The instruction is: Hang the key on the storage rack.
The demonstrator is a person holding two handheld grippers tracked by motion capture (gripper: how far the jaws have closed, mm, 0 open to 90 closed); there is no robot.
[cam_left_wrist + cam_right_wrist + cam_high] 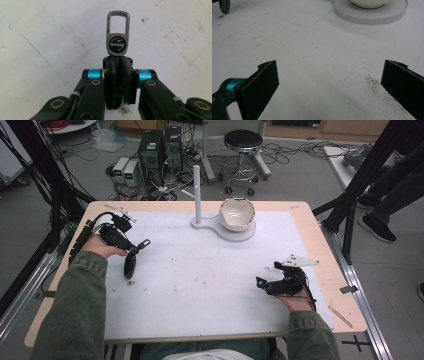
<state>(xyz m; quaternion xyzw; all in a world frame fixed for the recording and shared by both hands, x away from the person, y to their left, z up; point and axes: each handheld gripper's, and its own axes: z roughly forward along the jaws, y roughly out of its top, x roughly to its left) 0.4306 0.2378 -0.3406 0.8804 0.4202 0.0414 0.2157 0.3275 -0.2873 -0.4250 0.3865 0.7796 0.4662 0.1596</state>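
Tabletop (300,220): white mat over wood. White stand (197,195) with bowl (237,213) sits near the far edge, centre. Left forearm, green sleeve, angles in from the near-left corner; left gripper (131,264) points down at the mat near the left edge, jaws clamped on a key fob (117,37), its metal clip loop protruding beyond the tips. Right gripper (261,283) lies low near the right edge, pointing left, jaws wide apart, holding nothing.
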